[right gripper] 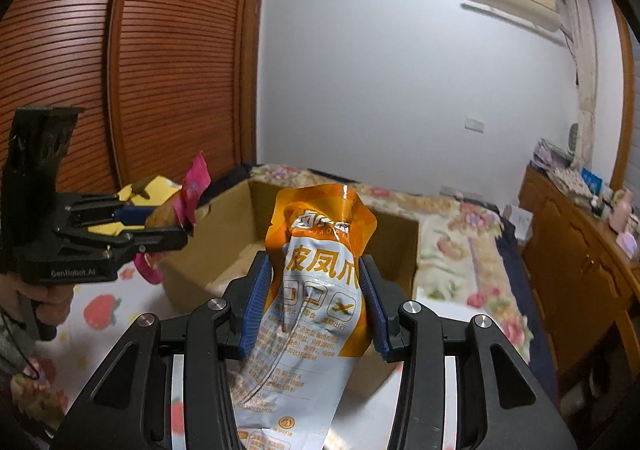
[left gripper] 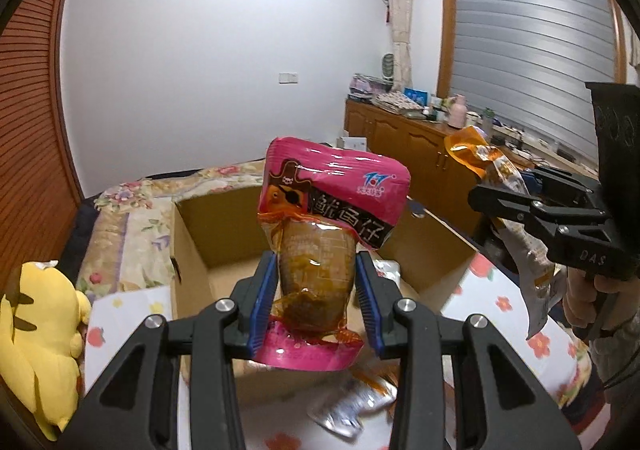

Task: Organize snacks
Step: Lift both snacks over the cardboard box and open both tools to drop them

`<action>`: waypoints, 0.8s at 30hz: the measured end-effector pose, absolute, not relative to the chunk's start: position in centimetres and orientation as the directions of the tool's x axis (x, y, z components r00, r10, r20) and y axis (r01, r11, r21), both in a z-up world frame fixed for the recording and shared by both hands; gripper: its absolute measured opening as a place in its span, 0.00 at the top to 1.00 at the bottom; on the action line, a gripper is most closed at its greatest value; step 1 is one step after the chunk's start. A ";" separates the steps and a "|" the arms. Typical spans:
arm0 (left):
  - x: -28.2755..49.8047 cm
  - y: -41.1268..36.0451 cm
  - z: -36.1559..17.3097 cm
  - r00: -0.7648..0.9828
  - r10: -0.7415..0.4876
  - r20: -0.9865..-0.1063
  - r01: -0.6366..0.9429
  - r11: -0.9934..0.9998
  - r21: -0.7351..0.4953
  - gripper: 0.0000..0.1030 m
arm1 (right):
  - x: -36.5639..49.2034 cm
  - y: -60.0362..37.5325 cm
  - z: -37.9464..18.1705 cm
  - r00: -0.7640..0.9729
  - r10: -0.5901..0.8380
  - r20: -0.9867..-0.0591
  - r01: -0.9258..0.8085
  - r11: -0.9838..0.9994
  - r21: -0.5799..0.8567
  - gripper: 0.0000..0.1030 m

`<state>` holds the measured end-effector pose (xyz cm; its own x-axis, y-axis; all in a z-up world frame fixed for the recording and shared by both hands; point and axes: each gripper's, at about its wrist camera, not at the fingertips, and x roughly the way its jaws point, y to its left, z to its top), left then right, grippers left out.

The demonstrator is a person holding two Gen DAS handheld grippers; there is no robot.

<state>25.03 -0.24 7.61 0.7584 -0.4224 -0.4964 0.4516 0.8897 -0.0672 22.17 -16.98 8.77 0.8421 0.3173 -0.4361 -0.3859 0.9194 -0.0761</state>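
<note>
My left gripper (left gripper: 316, 262) is shut on a pink squid snack pack (left gripper: 332, 185), held upright in the air above the open cardboard box (left gripper: 208, 226). My right gripper (right gripper: 316, 270) is shut on an orange-and-white chicken feet pack (right gripper: 316, 290), also held above the box (right gripper: 396, 242). Each gripper shows in the other's view: the right one (left gripper: 500, 201) with its orange pack (left gripper: 484, 157) at the right, the left one (right gripper: 176, 228) with its pink pack (right gripper: 192, 185) at the left. Another silver and orange pack (left gripper: 352, 398) lies on the cloth in front of the box.
The box stands on a white cloth with a fruit print (left gripper: 540, 346) over a floral bedspread (right gripper: 460, 250). A yellow plush toy (left gripper: 36, 334) lies at the left. A wooden cabinet (right gripper: 580, 270) with clutter stands at the right, a slatted wardrobe (right gripper: 172, 61) at the left.
</note>
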 end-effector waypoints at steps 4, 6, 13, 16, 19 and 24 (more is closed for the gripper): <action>27.4 -0.4 7.7 0.769 -0.403 -0.496 0.434 0.899 -0.058 0.64 | 25.5 -17.0 9.3 0.839 0.334 -0.429 -0.395 0.917 -0.057 0.57; 28.4 -0.4 7.7 0.773 -0.392 -0.498 0.426 0.903 -0.050 0.64 | 27.1 -16.9 9.6 0.842 0.334 -0.423 -0.393 0.918 -0.058 0.57; 31.5 -0.4 6.3 0.783 -0.354 -0.511 0.394 0.919 -0.033 0.64 | 31.2 -16.5 9.6 0.858 0.306 -0.413 -0.367 0.927 -0.076 0.57; 32.1 -0.7 5.7 0.779 -0.342 -0.525 0.385 0.923 -0.030 0.64 | 32.3 -16.5 9.4 0.865 0.293 -0.408 -0.354 0.932 -0.081 0.57; 33.0 -0.9 5.1 0.772 -0.331 -0.542 0.378 0.926 -0.027 0.64 | 33.2 -16.2 8.6 0.870 0.269 -0.413 -0.337 0.936 -0.101 0.56; 33.5 -1.2 4.0 0.764 -0.312 -0.565 0.369 0.929 -0.015 0.63 | 33.9 -16.1 7.4 0.864 0.247 -0.440 -0.328 0.937 -0.118 0.56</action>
<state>33.47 -1.17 3.98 0.7635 -0.3124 -0.5652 0.3692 0.9292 -0.0148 33.94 -16.11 7.37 0.8635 0.2472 -0.4395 -0.3284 0.9372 -0.1180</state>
